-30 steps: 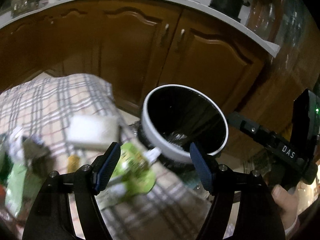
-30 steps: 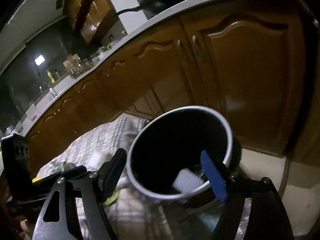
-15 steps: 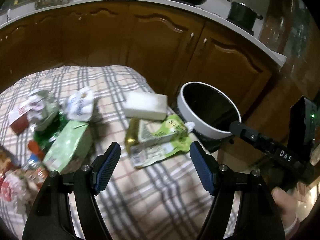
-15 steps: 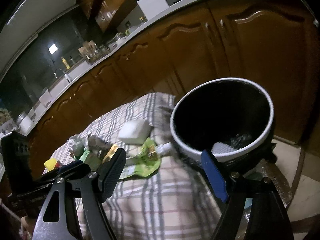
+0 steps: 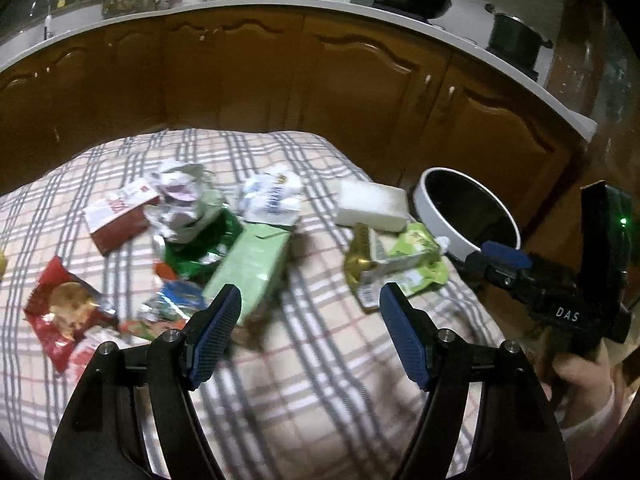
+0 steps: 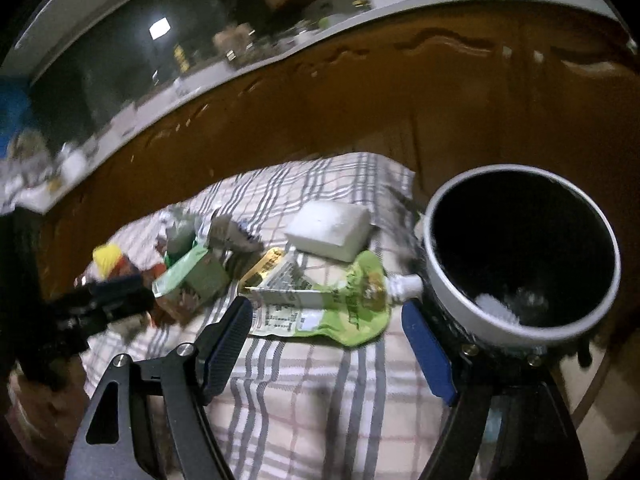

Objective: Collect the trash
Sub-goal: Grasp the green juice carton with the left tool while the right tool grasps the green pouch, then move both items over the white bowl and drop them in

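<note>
Trash lies on a plaid cloth [image 5: 320, 360]: a green carton [image 5: 248, 264], a red snack bag [image 5: 60, 312], a red-white box [image 5: 116, 216], crumpled wrappers [image 5: 180, 196], a white foam block [image 5: 370, 206] and a green spouted pouch [image 5: 408, 264]. A white-rimmed black bin [image 5: 452, 208] stands at the cloth's right edge. My left gripper [image 5: 310, 324] is open and empty above the cloth. My right gripper [image 6: 328, 340] is open and empty, over the pouch [image 6: 344, 304] beside the bin [image 6: 444, 292], which holds white scraps.
Brown kitchen cabinets [image 5: 280, 80] run behind the cloth under a white counter [image 5: 400, 16] with a pan and a pot. The right gripper's body [image 5: 560, 304] shows at the right of the left wrist view.
Both grippers have pulled back and swung left from the bin's mouth. The trash pile on the cloth has come into view. Both stay open.
</note>
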Demonstrator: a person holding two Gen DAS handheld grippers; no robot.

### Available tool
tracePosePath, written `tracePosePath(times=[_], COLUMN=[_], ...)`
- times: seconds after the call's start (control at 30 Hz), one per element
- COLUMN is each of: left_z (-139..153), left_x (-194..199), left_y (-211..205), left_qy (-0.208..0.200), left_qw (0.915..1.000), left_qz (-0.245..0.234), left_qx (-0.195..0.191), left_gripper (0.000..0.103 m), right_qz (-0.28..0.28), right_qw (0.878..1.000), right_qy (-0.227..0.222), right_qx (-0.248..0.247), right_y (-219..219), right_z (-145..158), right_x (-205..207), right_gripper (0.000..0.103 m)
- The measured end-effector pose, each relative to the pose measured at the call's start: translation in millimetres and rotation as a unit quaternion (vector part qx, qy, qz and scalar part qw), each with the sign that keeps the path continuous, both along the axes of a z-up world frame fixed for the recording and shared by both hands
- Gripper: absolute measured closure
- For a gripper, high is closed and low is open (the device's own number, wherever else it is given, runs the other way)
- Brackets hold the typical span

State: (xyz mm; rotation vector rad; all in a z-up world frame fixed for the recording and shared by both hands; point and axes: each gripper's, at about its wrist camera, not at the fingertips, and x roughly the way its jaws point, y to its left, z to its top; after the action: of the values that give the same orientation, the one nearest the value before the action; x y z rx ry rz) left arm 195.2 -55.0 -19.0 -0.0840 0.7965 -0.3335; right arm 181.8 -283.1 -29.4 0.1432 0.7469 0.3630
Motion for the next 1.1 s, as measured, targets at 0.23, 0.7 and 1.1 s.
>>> tracePosePath(times=[0.23,0.7,1.1], left_z=[-5,-31,-15], left_x=[21,49,36], left_y=[8,-12,-12], left_qy=[0.01,0.036,0.027], left_qw=[0.9995,0.9934,0.9965], left_qz=[-0.001,-0.04,-0.048], left_qx=[0.029,0.101,0.063], left_gripper=[0.03,0.048,0.071], right_qz=[0.089,0.163,0.095], right_qw=[0.994,0.971,0.991], right_qy=[-0.015,0.005,0.008], right_qx=[-0.068,-0.177,-0.094], right_y=[29,63,45], right_z=[-1,-35,-10], right_x=[14,36,16], right_gripper=[0.025,0.076,0.099])
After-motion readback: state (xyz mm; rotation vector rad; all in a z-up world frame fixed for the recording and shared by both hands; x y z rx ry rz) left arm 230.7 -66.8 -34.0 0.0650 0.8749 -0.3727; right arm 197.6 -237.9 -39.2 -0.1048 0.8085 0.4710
